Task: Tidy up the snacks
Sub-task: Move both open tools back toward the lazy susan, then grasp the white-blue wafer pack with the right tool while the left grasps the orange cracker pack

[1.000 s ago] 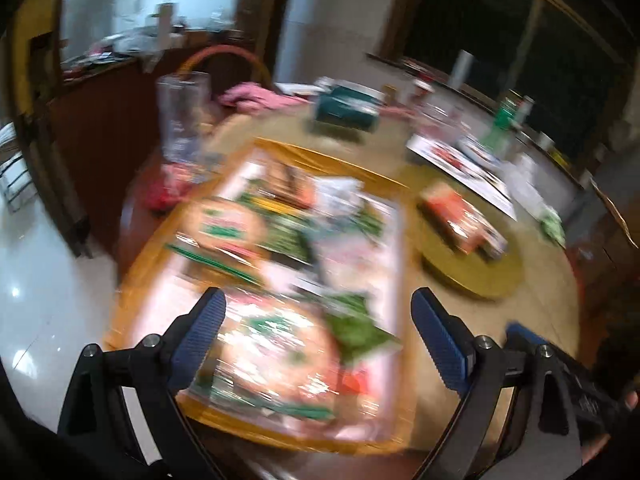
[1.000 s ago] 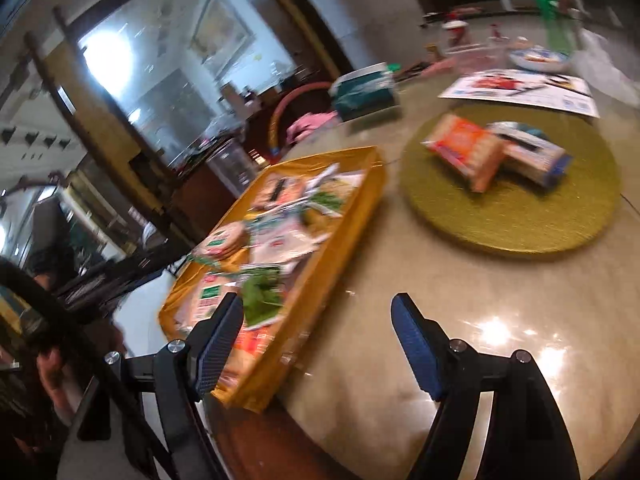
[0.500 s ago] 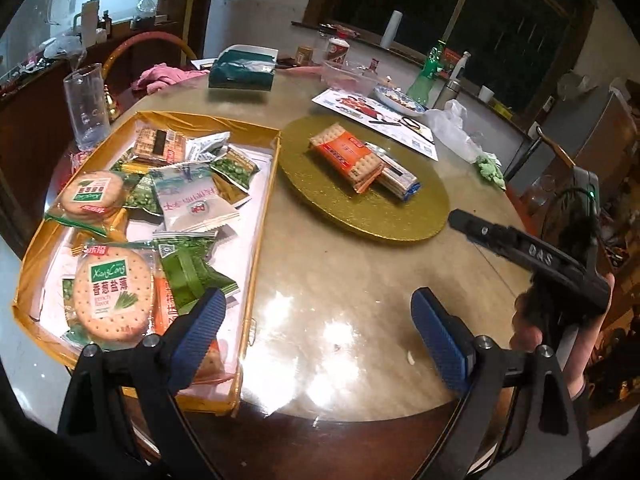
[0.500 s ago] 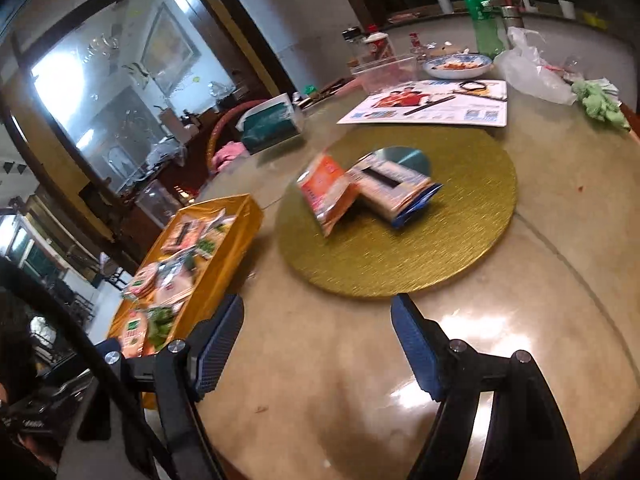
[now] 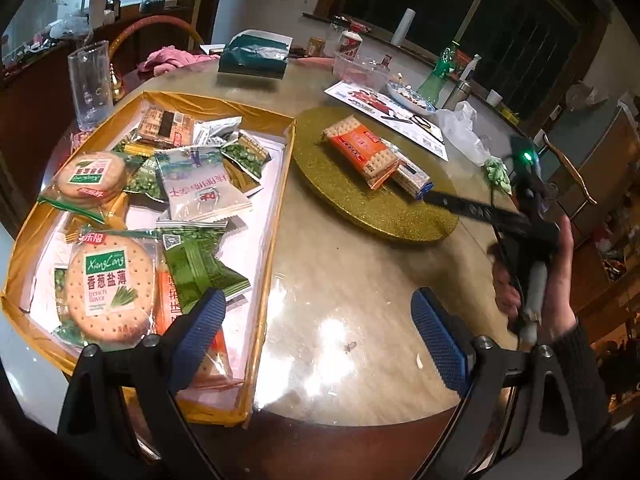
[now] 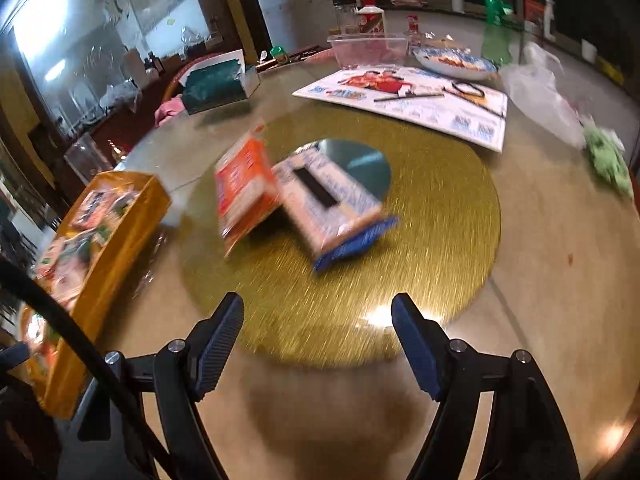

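Two cracker packs lie on the gold round board [image 5: 372,208]: one orange [image 5: 362,148], one blue-and-white [image 5: 410,176]. Beside that board, one yellow tray [image 5: 276,216] holds two round biscuit packs [image 5: 110,284] [image 5: 90,176].

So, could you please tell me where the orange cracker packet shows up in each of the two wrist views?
Left wrist view: orange cracker packet lies upper centre, on the gold round board.
Right wrist view: the packet is left of centre, blurred, on that board.
Shared landmark: the blue-and-white packet touching it.
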